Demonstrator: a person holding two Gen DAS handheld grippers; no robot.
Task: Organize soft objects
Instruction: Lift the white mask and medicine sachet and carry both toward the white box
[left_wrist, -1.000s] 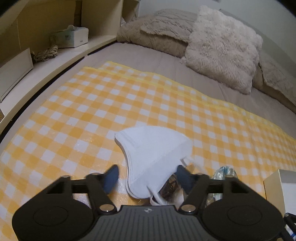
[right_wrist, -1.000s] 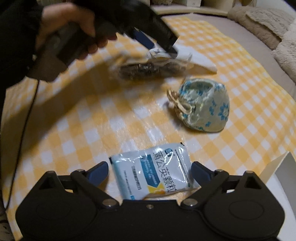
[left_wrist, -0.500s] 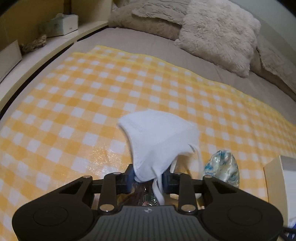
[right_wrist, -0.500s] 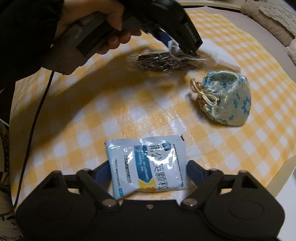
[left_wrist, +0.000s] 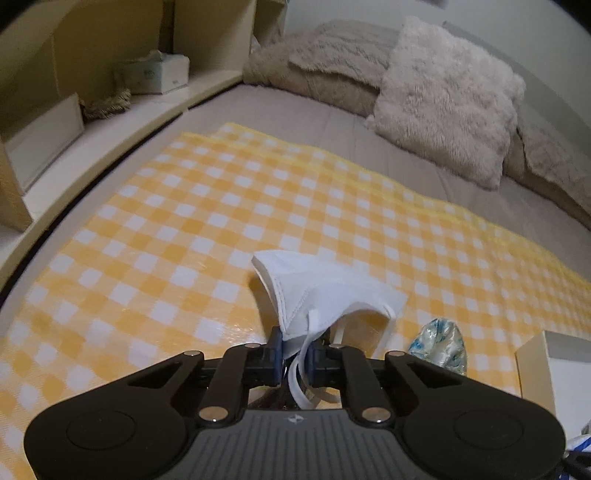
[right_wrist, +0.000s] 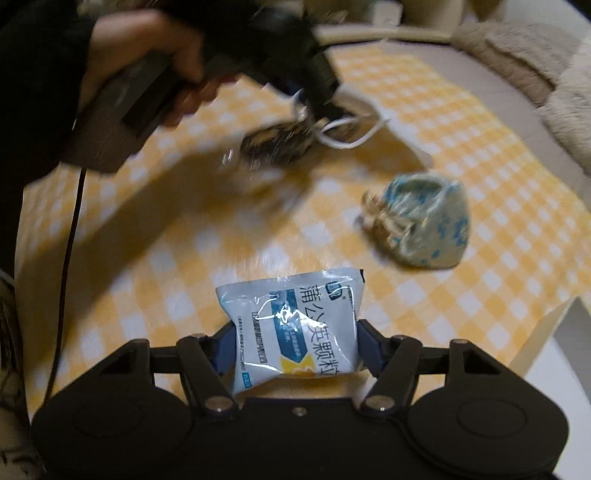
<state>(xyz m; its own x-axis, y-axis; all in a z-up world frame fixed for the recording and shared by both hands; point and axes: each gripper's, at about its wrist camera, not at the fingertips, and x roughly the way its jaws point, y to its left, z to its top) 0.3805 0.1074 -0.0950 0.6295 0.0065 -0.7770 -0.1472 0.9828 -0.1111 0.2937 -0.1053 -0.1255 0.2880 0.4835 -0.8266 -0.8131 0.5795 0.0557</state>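
Between the fingers of the right tool, a blue-and-white sachet is sitting pinched by its two side edges, its printed face turned up toward the camera. It is looking light and crinkly, a slick film packet that would likely slide under a loose squeeze, so holding across the sealed edges, as now, seems the safer hold. Just ahead of that tool and to its right, a floral drawstring pouch is lying on the yellow checked cloth; soft and lumpy, it would probably be easiest to lift by its gathered, corded neck. Farther ahead, blurred, a dark crumpled wrapper is lying on the cloth.

At the left tool, the fingers are pressed nearly together, pinching the lower edge of a white face mask, whose ear loops are dangling down past the tips. Being light and floppy, the mask is drooping forward off the tool, clear of the cloth. Beside that tool on its right, the pouch is showing again, and beyond it a pale box edge. Far ahead, fluffy pillows are resting on the bed.
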